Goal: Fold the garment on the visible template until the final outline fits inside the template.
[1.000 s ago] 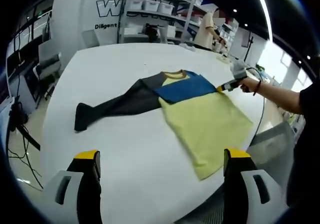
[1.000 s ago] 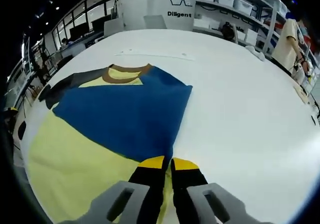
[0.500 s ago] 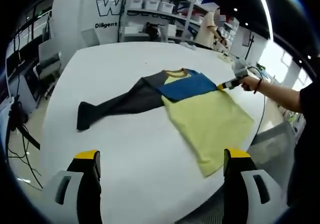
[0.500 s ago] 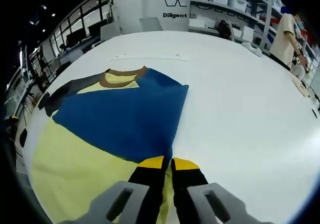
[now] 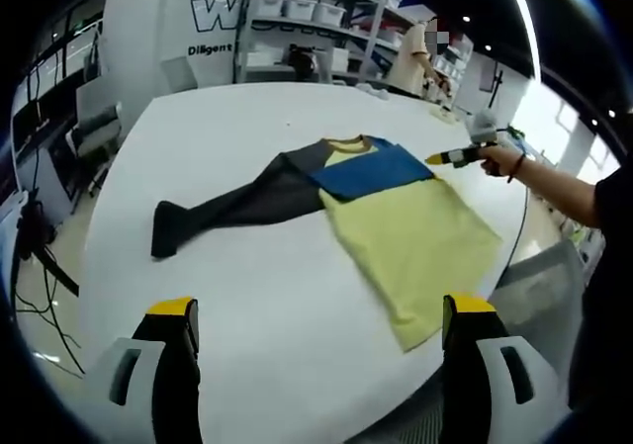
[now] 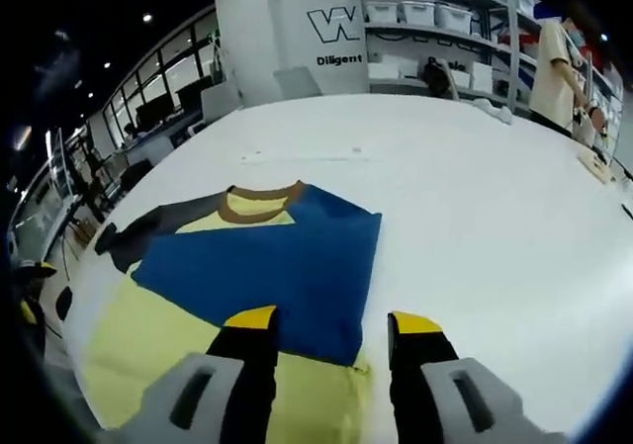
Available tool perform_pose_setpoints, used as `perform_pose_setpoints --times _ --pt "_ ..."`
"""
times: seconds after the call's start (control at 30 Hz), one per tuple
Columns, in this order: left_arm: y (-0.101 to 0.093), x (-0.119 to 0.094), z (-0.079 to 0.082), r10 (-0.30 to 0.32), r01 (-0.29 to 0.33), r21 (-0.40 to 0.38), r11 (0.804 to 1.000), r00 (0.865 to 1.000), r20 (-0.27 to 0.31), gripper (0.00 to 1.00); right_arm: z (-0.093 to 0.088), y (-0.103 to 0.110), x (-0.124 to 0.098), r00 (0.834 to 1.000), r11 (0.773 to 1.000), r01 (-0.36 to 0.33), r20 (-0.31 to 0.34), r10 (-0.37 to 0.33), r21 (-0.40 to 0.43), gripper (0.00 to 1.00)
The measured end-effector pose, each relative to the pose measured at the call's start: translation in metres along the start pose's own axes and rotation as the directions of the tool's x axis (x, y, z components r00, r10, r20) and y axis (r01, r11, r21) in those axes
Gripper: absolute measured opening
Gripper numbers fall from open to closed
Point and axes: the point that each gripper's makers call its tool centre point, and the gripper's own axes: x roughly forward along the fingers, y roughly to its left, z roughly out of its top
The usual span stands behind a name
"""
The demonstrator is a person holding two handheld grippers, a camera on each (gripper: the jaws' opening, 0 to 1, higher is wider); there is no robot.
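A yellow shirt (image 5: 415, 241) lies flat on the white table (image 5: 247, 325). Its blue sleeve (image 5: 371, 172) is folded across the chest below the brown collar (image 5: 346, 147), and its dark grey sleeve (image 5: 232, 212) stretches out to the left. My left gripper (image 5: 318, 310) hovers open over the near table edge, well short of the shirt. A hand holds my right gripper (image 5: 442, 156) just off the blue fold's right corner. In the right gripper view my right gripper (image 6: 334, 320) stands open above the blue sleeve (image 6: 282, 266) and the yellow body (image 6: 148, 335), holding nothing.
A thin faint line (image 6: 297, 156) marks the table beyond the collar. Shelves with boxes (image 5: 307, 29) and a standing person (image 6: 559, 68) are at the back. The table edge (image 5: 514, 236) curves close past the shirt's right side. Cables and a stand (image 5: 35, 256) sit on the floor at left.
My right gripper has opened, let go of the blue sleeve and lifted a little away from it. The folded sleeve stays on the chest. The left gripper has not moved.
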Motion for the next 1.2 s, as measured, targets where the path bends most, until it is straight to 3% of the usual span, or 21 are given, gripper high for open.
perform_pose_setpoints --times 0.2,0.57,0.83,0.93,1.2 --pt "-0.002 0.0 0.002 -0.004 0.004 0.011 1.0 1.0 0.002 0.99 0.007 0.024 -0.02 0.997 0.998 -0.059 0.041 0.06 -0.021 0.66" --pt "0.003 -0.001 0.005 0.016 -0.016 0.029 0.999 1.0 0.01 0.99 0.007 0.052 -0.058 0.992 0.993 -0.102 0.063 0.106 -0.064 0.9" --pt "0.011 0.001 0.001 0.037 -0.037 0.048 0.998 0.999 -0.001 0.99 0.002 0.077 -0.091 0.986 0.982 -0.134 0.078 0.145 -0.132 0.98" --pt "0.014 0.002 0.001 0.043 -0.043 0.041 0.998 0.999 0.002 0.99 0.001 0.081 -0.1 0.988 0.978 -0.119 0.078 0.134 -0.171 0.99" --pt "0.02 0.003 0.003 0.057 -0.057 0.067 0.996 0.998 -0.004 0.99 0.006 0.084 -0.111 0.98 0.969 -0.167 0.079 0.183 -0.183 0.99"
